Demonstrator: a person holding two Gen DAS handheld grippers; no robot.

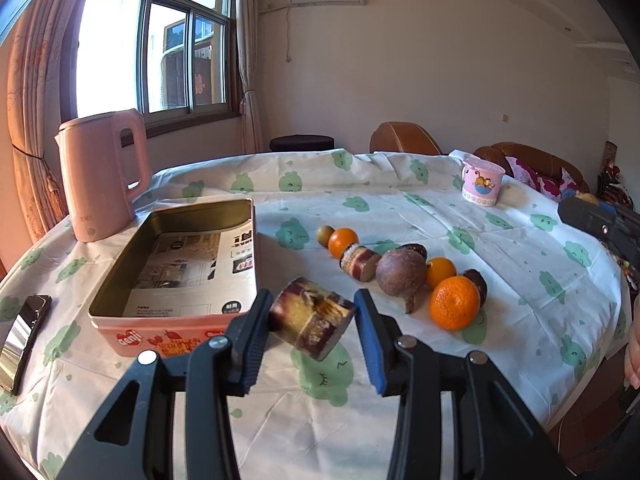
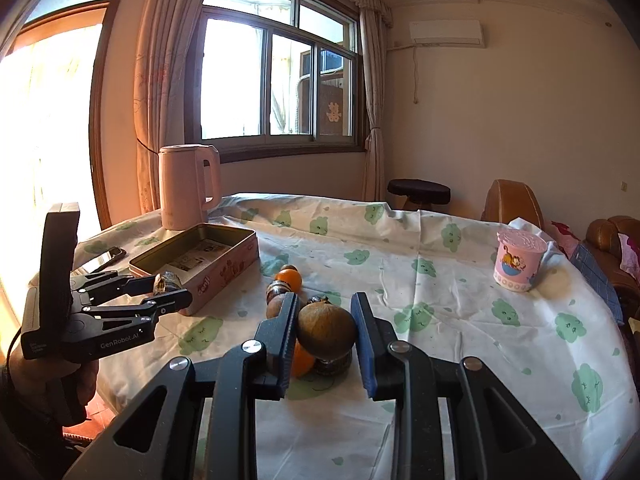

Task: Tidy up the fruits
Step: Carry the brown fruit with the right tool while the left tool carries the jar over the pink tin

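Observation:
My left gripper (image 1: 313,309) is shut on a short piece of purple sugarcane (image 1: 312,323), held above the cloth just right of the pink tin box (image 1: 160,338). From the right wrist view, that left gripper (image 2: 173,290) holds the sugarcane piece (image 2: 165,282) beside the tin box (image 2: 224,268). My right gripper (image 2: 326,320) is shut on a round brown fruit (image 2: 326,330), lifted over the row of fruit. On the table lie a large orange (image 1: 455,302), a purple round fruit (image 1: 401,274), a second sugarcane piece (image 1: 360,263), smaller oranges and dark fruits.
A pink kettle (image 1: 100,176) stands behind the open tin. A phone (image 1: 24,336) lies at the table's left edge. A pink cartoon cup (image 1: 482,182) sits at the far right. Brown sofas stand beyond the table. A person's hand (image 2: 52,376) grips the left tool.

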